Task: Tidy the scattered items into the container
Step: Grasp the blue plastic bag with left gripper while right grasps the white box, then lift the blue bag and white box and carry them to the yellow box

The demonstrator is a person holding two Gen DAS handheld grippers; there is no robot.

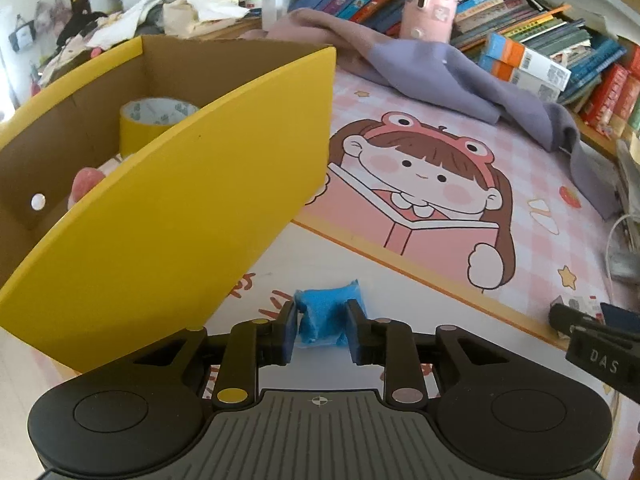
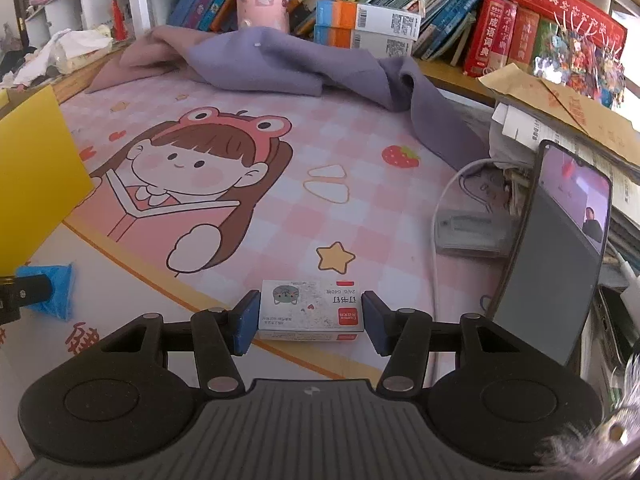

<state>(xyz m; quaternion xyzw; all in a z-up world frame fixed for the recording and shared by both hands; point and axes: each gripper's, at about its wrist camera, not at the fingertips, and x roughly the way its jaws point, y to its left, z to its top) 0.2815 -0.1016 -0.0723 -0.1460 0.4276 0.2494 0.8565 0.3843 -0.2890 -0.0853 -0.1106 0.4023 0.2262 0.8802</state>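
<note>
Left wrist view: the left gripper (image 1: 322, 329) is seen straddling a crumpled blue plastic packet (image 1: 325, 320) just beside the tall yellow cardboard box (image 1: 180, 208); whether it is pinched cannot be told. A yellow tape roll (image 1: 154, 120) already lies inside the box. The right gripper (image 2: 308, 316) is spread around a small white staple carton (image 2: 310, 312), well right of the box, not yet clamped. The soft packet could slip or snag on the box's high wall when lifted. A propped dark phone (image 2: 556, 248) and white cable (image 2: 440, 248) crowd the carton's right side on the cartoon-printed surface (image 2: 280, 184).
</note>
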